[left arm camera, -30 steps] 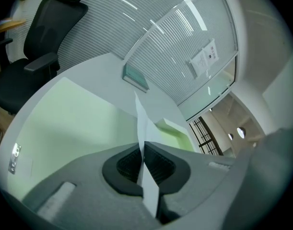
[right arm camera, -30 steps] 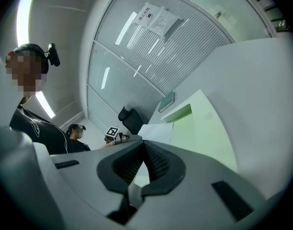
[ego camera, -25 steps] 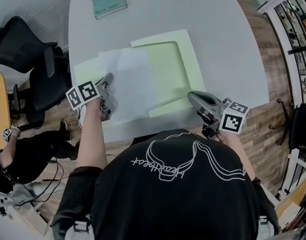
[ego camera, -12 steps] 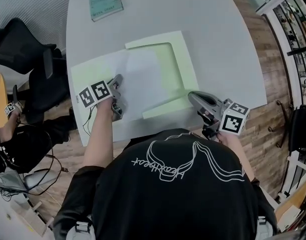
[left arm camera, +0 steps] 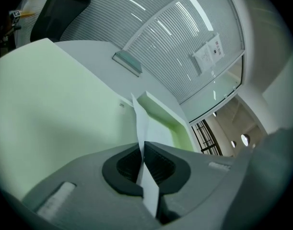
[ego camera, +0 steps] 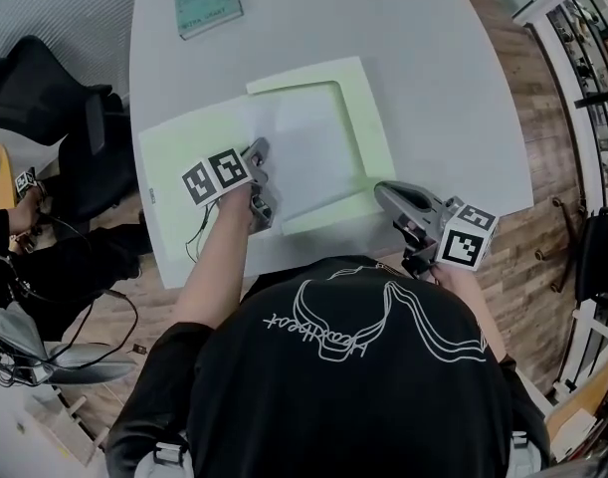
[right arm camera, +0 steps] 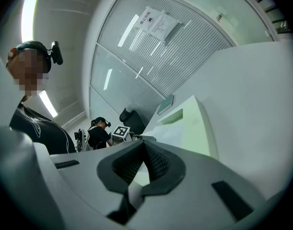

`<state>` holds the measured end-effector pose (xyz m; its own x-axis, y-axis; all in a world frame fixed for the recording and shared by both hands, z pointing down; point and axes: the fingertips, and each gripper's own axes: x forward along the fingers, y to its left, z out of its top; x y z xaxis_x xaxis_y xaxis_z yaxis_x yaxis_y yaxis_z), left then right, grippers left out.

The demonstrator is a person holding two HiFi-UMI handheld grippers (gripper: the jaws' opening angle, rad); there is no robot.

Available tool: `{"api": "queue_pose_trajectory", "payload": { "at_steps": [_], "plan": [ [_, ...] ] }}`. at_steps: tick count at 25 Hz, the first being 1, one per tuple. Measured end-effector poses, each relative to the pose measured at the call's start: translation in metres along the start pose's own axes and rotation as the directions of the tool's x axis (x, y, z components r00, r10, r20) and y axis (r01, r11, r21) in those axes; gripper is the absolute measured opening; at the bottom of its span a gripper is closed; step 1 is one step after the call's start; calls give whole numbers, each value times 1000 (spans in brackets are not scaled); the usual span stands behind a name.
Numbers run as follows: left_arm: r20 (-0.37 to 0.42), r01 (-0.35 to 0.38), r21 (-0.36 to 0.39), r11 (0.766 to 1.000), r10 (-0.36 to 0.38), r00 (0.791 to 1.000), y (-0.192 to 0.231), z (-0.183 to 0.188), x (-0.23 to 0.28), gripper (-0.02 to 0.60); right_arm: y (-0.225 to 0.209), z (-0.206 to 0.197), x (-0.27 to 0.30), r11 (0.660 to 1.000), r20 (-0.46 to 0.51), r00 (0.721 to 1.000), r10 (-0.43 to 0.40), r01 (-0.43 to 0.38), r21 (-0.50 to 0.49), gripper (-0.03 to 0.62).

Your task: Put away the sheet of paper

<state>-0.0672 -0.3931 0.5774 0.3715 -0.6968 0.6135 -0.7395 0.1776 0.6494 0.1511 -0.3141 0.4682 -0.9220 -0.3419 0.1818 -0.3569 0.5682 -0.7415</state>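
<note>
A white sheet of paper [ego camera: 308, 147] lies partly over the right half of an open pale green folder [ego camera: 366, 118] on the white table [ego camera: 433, 58]. My left gripper [ego camera: 263, 180] is shut on the sheet's near left edge. In the left gripper view the paper [left arm camera: 142, 121] stands edge-on between the pads of the left gripper [left arm camera: 142, 153], with the folder [left arm camera: 50, 104] spread below. My right gripper [ego camera: 382, 189] rests at the folder's near right corner. In the right gripper view the right gripper [right arm camera: 142, 153] is shut, with a thin pale edge between its pads that looks like the folder's cover [right arm camera: 199, 128].
A teal book [ego camera: 206, 1] lies at the table's far left corner. A black office chair [ego camera: 45, 98] and a seated person [ego camera: 15, 247] are off the table's left side. The table's near edge runs just under both grippers. Metal shelving [ego camera: 592, 58] stands at the right.
My left gripper has carried the sheet to the right, from the folder's left half onto its right half. The right gripper has stayed where it was.
</note>
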Motion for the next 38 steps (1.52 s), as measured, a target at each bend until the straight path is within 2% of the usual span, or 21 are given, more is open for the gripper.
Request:
{"api": "queue_pose_trajectory", "payload": {
  "at_steps": [9,14,18,19,21,23,27,30,32,34,36,38],
  "plan": [
    [-34,0,-20,1000,-1,999,-19,-17,17,12,0,-2,-1,1000,-6,1000,9,-9,-13,8],
    [-55,-7,8,1000,8,998,-24,-21,25,12,-1,-1,2,1000,-8,1000,14,-14,-13,8],
    [-80,-6,63,998,11,997,-25,-21,29,14,0,-2,7,1000,-18,1000,20,-20,-7,8],
    [-93,2,73,997,4,996,-27,-22,29,37,1,-2,9,1000,-16,1000,22,-22,-2,8],
    [-115,16,91,996,-6,993,-32,-25,28,147,2,-1,11,999,-5,1000,30,-30,16,8],
    [-122,4,126,992,11,992,-33,-25,24,203,4,0,13,999,4,999,33,-33,24,8],
    [-105,-56,229,972,82,991,-26,-19,17,271,6,4,16,1000,16,1000,22,-23,18,8],
    [-106,-62,238,969,90,990,-23,-15,11,293,9,8,16,1000,33,999,1,-2,12,8],
    [-78,-53,250,967,75,994,-27,-5,3,293,11,9,15,1000,38,999,-16,16,-2,8],
    [-35,-17,284,959,28,999,-37,5,-10,293,14,11,16,999,34,999,-31,33,-31,8],
    [-11,57,329,943,-56,998,-50,11,-28,291,18,12,20,996,29,998,-48,50,-77,8],
    [-19,147,382,912,-151,988,-64,11,-49,291,24,13,27,989,31,997,-65,69,-132,8]
  ]
}}
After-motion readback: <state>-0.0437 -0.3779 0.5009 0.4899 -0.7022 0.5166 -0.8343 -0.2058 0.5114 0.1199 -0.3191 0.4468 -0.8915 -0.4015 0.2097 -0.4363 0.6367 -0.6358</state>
